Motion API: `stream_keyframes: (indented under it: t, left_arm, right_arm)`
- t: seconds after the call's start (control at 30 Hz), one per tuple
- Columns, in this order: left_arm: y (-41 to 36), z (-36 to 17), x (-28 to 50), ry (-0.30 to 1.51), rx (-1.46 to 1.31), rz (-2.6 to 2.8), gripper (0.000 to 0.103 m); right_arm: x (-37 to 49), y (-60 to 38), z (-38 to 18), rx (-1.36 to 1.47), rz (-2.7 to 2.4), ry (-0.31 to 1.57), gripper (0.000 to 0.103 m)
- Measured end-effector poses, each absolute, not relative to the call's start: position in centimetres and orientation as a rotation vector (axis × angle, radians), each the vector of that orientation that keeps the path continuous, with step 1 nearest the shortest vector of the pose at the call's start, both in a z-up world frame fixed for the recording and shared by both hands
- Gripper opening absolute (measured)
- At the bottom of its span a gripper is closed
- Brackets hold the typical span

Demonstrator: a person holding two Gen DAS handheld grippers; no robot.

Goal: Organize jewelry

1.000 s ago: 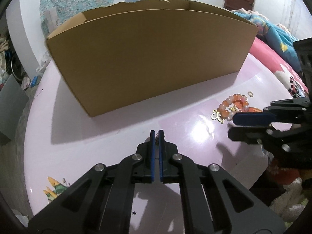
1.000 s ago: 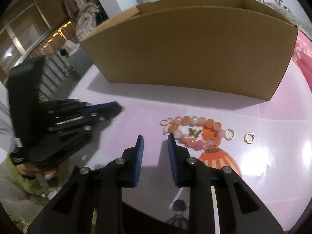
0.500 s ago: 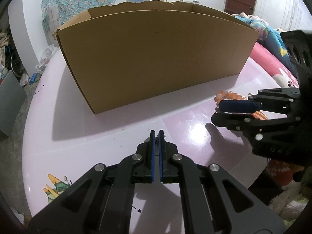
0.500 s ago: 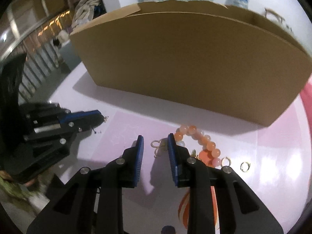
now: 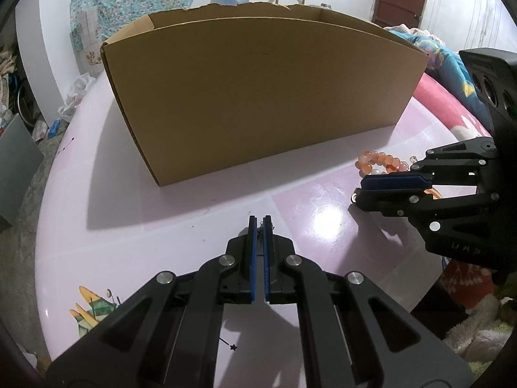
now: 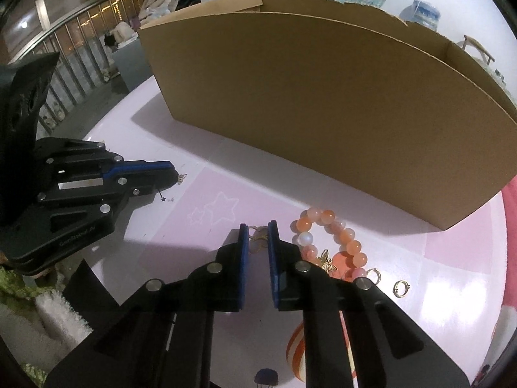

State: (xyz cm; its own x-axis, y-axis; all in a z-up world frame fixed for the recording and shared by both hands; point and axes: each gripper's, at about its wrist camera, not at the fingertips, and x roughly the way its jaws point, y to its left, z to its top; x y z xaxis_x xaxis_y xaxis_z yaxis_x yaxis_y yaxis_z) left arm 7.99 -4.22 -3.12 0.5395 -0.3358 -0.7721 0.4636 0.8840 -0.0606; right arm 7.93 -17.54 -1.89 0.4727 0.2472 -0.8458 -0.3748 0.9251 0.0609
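On the pink table (image 5: 145, 242) lies an orange bead bracelet (image 6: 326, 236) with a gold butterfly charm (image 6: 326, 258). A gold heart-shaped loop (image 6: 257, 237) lies at its left end; whether it is joined to the bracelet I cannot tell. My right gripper (image 6: 257, 229) has its jaws closing on that loop, and both pads touch it. Two small gold rings (image 6: 401, 287) lie to the right of the bracelet. My left gripper (image 5: 258, 221) is shut on a tiny gold chain piece (image 6: 182, 177) with a star dangle (image 6: 163, 199), held just above the table.
A large open cardboard box (image 5: 258, 97) stands across the back of the table, close behind the bracelet. A pink cushion and bedding (image 5: 452, 74) lie at the right. The table's left edge drops to a cluttered floor (image 5: 19, 123).
My right gripper has moved in over the gold loop, rolled a little, and its jaws have narrowed onto it. The left gripper has kept still, shut on its piece.
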Motion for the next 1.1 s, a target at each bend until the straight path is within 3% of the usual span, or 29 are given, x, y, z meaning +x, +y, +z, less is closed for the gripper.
stream_keyframes:
  t: [0.7, 1.1]
  left_arm:
    - [-2.3, 0.1, 5.9, 0.797, 0.141, -0.505, 0.001]
    - [-2.3, 9.5, 4.9, 0.574, 0.08, -0.609, 0.001]
  right_arm:
    - [5.9, -19.3, 2.1, -0.085, 0.381, 0.919, 0.012]
    - [5.9, -21.3, 10.2, -0.026, 0.401, 0.709, 0.012]
